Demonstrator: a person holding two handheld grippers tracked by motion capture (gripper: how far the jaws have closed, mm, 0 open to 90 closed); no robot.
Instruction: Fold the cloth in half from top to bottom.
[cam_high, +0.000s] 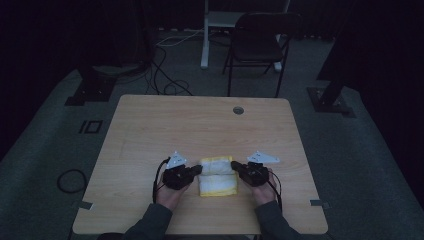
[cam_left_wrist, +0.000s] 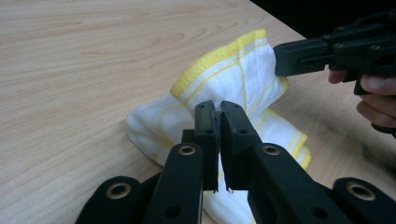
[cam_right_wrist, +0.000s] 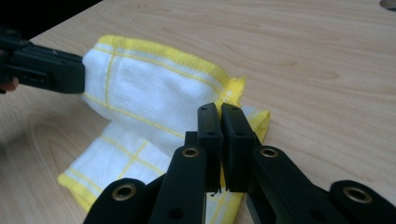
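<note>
While the yellow-edged towel (cam_high: 217, 176), low at frame centre on the counter (cam_high: 200, 125), is pinched by left gripper (cam_high: 196, 171) and right gripper (cam_high: 237, 167), a fold seems underway; next, both edges should be carried over together.

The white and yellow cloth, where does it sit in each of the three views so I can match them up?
High view: the white and yellow cloth lies near the table's front edge, between the left gripper and right gripper.
Left gripper view: centre, pinched in the near jaws; the right gripper grips its far end, upper right.
Right gripper view: left of centre; the left gripper grips its far end, left edge.
Shared landmark: the cloth's yellow border.
</note>
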